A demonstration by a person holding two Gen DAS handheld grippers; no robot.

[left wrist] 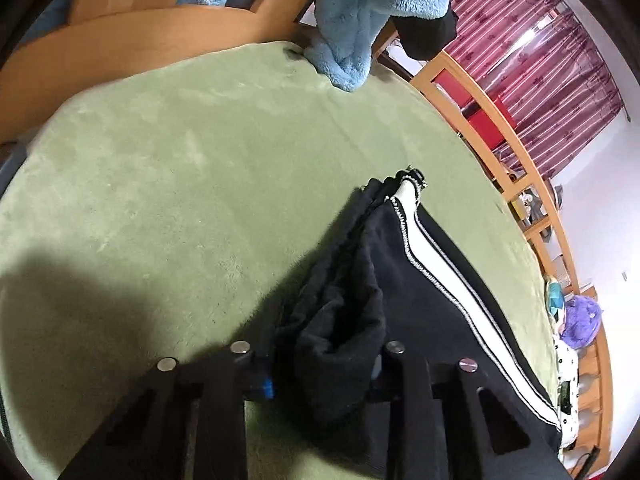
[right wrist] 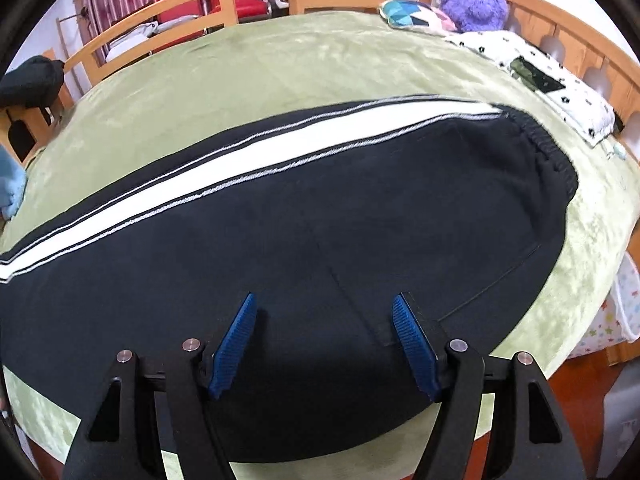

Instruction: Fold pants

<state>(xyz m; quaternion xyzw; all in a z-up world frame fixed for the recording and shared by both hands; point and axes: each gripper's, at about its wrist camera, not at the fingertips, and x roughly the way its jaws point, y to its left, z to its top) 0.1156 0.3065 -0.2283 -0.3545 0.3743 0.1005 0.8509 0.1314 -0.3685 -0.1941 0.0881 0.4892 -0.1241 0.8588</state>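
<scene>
The black pants (right wrist: pixel 320 220) lie spread across the green blanket (right wrist: pixel 280 64) that covers the bed, with a broad white side stripe (right wrist: pixel 248 160) running along the far edge in the right wrist view and the gathered elastic waistband (right wrist: pixel 556 152) at the right end. The right gripper (right wrist: pixel 324 340) hangs over the near part of the pants with its jaws well apart; its 2 blue pads (right wrist: pixel 236 344) point down at the dark cloth, and whether their tips touch it cannot be told. In the left wrist view the left gripper (left wrist: pixel 324 364) is clamped on a bunched fold of the pants (left wrist: pixel 340 340) (the cloth fills the gap between the fingers and hides most of the pads, only a sliver of blue showing at the left finger). From that grip the fabric rises in a ridge toward the cuff end, where the white stripe (left wrist: pixel 440 276) ends at a ribbed edge. Beyond the pants the blanket is bare up to a fluffy light blue garment (left wrist: pixel 372 12) that drapes over the wooden bed frame (left wrist: pixel 120 36). In the right wrist view a purple plush toy (right wrist: pixel 472 0) and a white spotted cloth (right wrist: pixel 560 80) sit at the far right side of the bed, well apart from the pants.
</scene>
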